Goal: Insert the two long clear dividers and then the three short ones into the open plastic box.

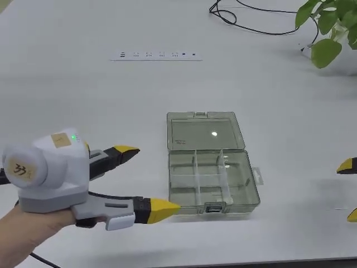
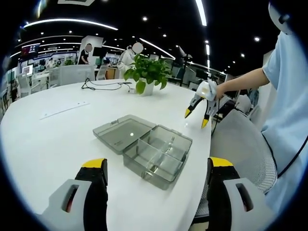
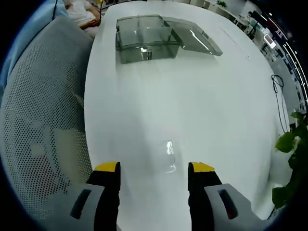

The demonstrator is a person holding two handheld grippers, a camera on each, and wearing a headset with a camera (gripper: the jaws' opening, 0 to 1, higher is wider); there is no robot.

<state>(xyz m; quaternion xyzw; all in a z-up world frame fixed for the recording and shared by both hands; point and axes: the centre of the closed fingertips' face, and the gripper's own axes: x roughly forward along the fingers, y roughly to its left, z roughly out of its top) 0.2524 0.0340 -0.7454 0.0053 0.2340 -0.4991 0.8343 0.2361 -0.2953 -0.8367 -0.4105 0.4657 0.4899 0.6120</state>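
The open clear plastic box [image 1: 245, 192] lies at the table's middle, its lid [image 1: 203, 133] flat behind it. Clear dividers [image 1: 196, 167] stand inside and split it into several compartments. My left gripper [image 1: 145, 178] is open and holds nothing, its yellow tips just left of the box. The left gripper view looks over the box [image 2: 144, 175] between open jaws. My right gripper [image 1: 349, 190] is open at the right edge, far from the box [image 3: 144, 53]. A short clear divider [image 3: 169, 150] lies flat on the table just ahead of the right gripper [image 3: 154, 167].
A white power strip [image 1: 156, 54] lies at the back, with black cables [image 1: 245, 22] and a green plant [image 1: 329, 28] at the back right. A mesh chair [image 3: 38, 120] stands by the table's near edge. Other people stand far off [image 2: 130, 53].
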